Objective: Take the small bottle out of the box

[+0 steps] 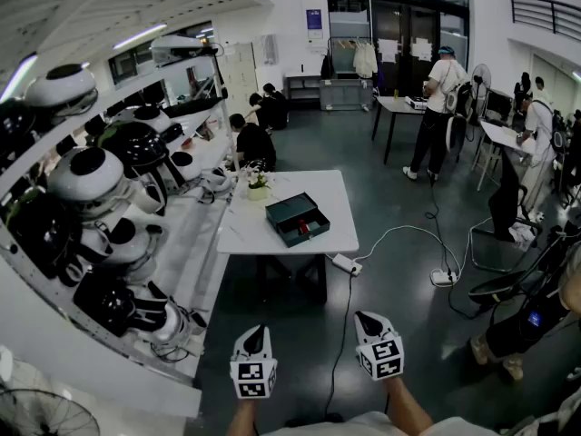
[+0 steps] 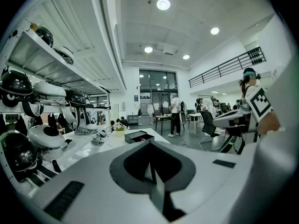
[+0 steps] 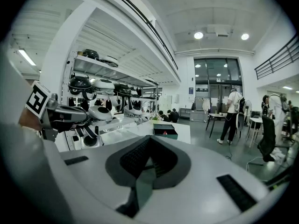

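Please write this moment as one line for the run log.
left gripper: shut, empty | right gripper: shut, empty | box: open, on table, not reached

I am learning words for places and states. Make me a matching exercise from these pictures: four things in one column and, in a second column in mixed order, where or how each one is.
Column one
1. box
2. flower pot
3. power strip
4. right gripper

Column two
A. on the floor, by the table's near right corner
B. shut and empty, short of the table
C. open, on the white table
D. at the table's far left corner

Pairs: 1-C, 2-D, 3-A, 4-B
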Demonstrator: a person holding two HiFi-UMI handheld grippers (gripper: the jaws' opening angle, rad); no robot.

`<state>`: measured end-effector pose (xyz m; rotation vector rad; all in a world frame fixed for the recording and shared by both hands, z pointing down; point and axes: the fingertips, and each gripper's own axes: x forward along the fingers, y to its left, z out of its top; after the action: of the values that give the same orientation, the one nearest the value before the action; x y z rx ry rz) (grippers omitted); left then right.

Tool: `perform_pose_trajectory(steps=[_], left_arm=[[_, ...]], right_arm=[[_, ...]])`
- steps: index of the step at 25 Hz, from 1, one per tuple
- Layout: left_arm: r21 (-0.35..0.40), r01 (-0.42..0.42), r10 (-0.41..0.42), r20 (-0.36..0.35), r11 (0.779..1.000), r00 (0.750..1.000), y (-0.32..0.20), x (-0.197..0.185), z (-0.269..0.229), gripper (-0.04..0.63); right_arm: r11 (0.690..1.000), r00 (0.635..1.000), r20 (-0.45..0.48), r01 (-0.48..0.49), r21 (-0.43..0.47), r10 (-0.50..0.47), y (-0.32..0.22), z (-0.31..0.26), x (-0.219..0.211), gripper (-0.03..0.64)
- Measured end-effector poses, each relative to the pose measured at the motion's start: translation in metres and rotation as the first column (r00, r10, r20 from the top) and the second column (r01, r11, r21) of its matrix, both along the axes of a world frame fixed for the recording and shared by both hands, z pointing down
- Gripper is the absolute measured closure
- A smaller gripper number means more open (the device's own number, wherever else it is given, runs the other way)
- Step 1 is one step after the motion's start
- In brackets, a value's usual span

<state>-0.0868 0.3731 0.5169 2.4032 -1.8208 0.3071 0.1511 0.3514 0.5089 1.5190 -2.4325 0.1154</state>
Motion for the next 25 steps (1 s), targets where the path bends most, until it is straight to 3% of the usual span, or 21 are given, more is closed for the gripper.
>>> perform_pose_trajectory(steps=[13, 25], left_arm=[[-0.01, 0.008, -0.008, 0.02, 1.0, 1.0, 0.004, 0.008, 0.004, 0.577], [-0.028, 0.035, -0.034, 0.032, 0.999, 0.999, 0.013, 0.048, 0.014, 0.577]], right_arm=[[1.0, 1.0, 0.019, -0.01, -0.014, 0.011, 0.007, 0.008, 0.015, 0.595], [0.999, 0.999, 0.039, 0.035, -0.034, -0.033, 0.006, 0.023, 0.042, 0.595]])
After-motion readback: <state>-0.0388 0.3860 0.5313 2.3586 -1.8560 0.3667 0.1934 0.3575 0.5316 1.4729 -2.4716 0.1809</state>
